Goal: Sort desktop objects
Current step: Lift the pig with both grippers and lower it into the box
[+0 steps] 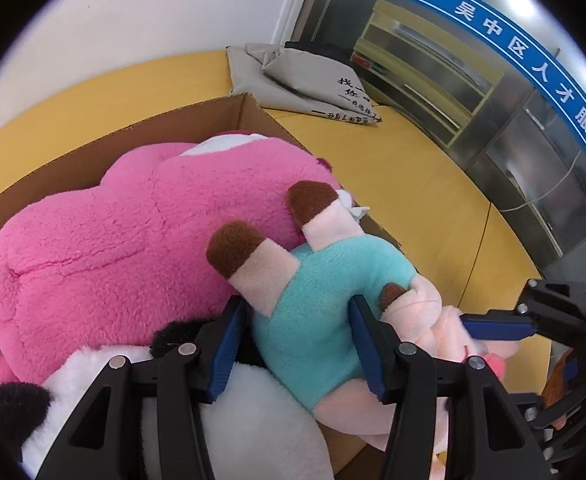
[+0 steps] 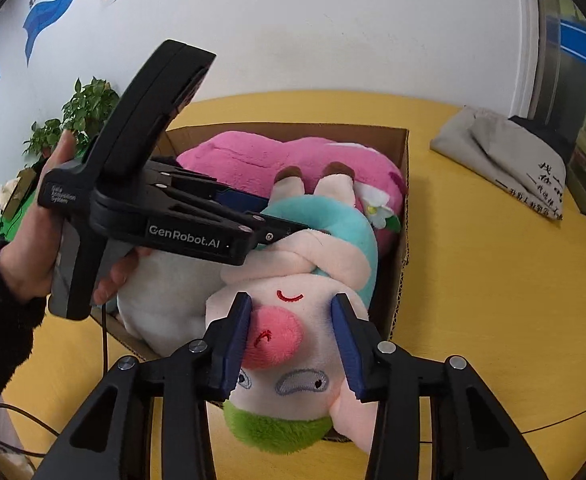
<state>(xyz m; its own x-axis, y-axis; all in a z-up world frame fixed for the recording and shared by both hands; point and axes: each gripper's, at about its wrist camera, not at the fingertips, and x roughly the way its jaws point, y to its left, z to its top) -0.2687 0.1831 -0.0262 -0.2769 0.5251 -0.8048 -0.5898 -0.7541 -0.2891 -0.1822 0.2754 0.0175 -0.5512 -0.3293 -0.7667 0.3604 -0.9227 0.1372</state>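
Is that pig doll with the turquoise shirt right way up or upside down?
Upside down: the plush pig in the turquoise shirt has its brown-tipped feet pointing up in the cardboard box.

Both angled downward, the left gripper [image 1: 295, 312] and right gripper [image 2: 291, 312] each stand half-closed, pads pressing inward.

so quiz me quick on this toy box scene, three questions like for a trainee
1. Which part of the pig plush sits between the right gripper fingers? A head, B feet, C arm.
2. True or false: the grey bag lies on the yellow table, outside the cardboard box.
3. The left gripper holds the pig by its teal body; what colour is the big plush behind it?

Key: 1 A; 2 true; 3 pink.
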